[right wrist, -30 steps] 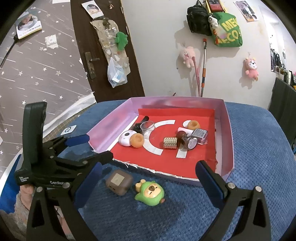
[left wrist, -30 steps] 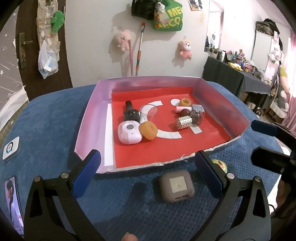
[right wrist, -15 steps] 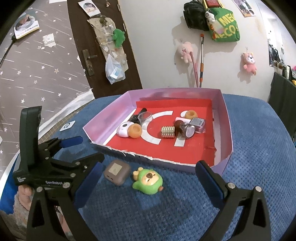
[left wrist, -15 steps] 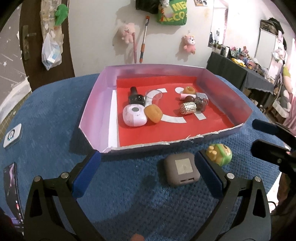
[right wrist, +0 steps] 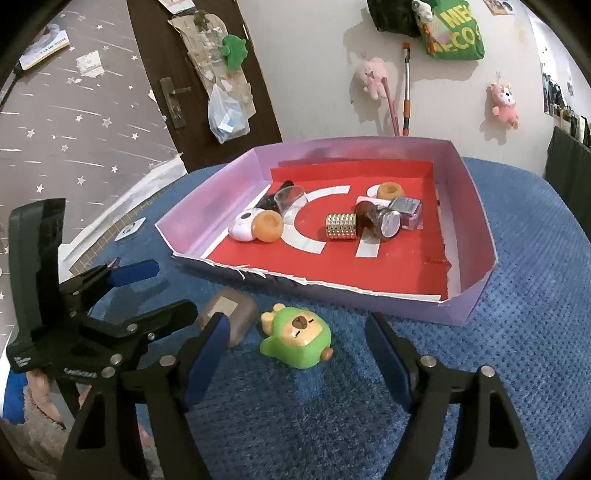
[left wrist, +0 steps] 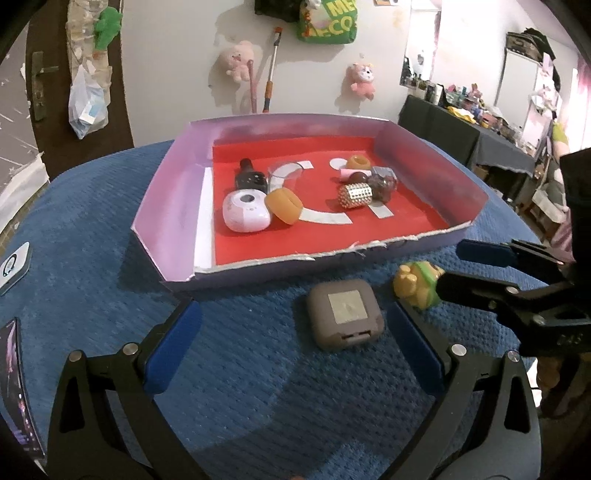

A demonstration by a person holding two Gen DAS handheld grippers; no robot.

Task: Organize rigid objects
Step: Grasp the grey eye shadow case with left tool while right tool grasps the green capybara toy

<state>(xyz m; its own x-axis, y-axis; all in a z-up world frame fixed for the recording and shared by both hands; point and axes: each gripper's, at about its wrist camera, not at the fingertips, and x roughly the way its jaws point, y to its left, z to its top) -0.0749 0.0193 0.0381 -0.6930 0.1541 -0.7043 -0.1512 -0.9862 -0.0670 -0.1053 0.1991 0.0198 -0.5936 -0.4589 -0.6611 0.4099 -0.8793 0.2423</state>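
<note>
Wall bag reads perhaps "ME… ECO".

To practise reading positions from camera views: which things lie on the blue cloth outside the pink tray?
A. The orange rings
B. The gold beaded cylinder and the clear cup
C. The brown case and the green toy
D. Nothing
C: the brown case and green toy lie on the blue cloth in front of the pink tray.

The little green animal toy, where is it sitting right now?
The green animal toy lies on the blue cloth just outside the tray's torn near edge, beside the brown case, between the right gripper's closing, not yet touching fingers.
</note>
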